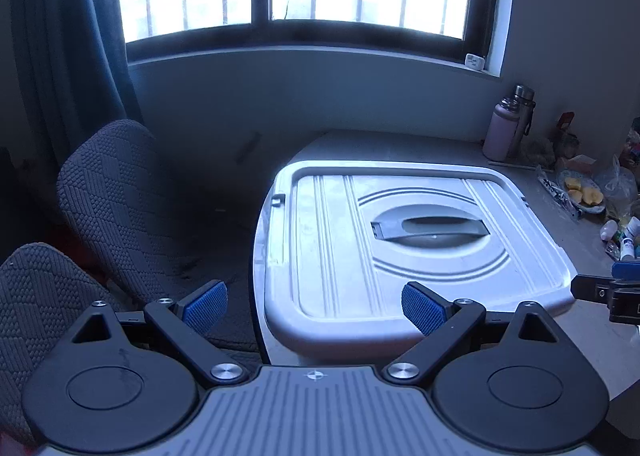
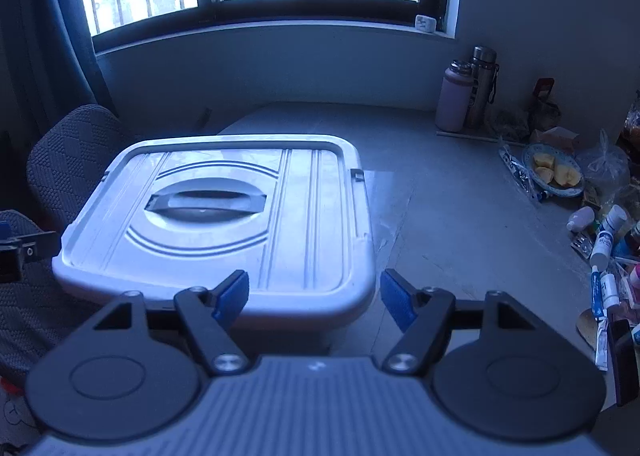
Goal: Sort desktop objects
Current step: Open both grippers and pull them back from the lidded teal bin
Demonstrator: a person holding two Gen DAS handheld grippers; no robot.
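Note:
A white plastic storage box with its lid [image 1: 400,223] [image 2: 216,207] on stands at the table's left side; a grey handle [image 1: 430,228] [image 2: 206,201] lies flat in the lid's recess. My left gripper [image 1: 314,306] is open and empty above the box's near left corner. My right gripper [image 2: 314,298] is open and empty above its near right corner. Small bottles and tubes [image 2: 604,244] [image 1: 624,236] lie in a heap at the table's right edge. Each gripper's tip shows at the edge of the other view.
A plate of cut fruit [image 2: 554,171], a plastic bag [image 2: 604,167], a pink bottle [image 2: 454,99] and a steel flask [image 2: 482,87] stand at the back right. Bare tabletop [image 2: 440,223] lies right of the box. A padded chair [image 1: 108,191] is on the left, under the window.

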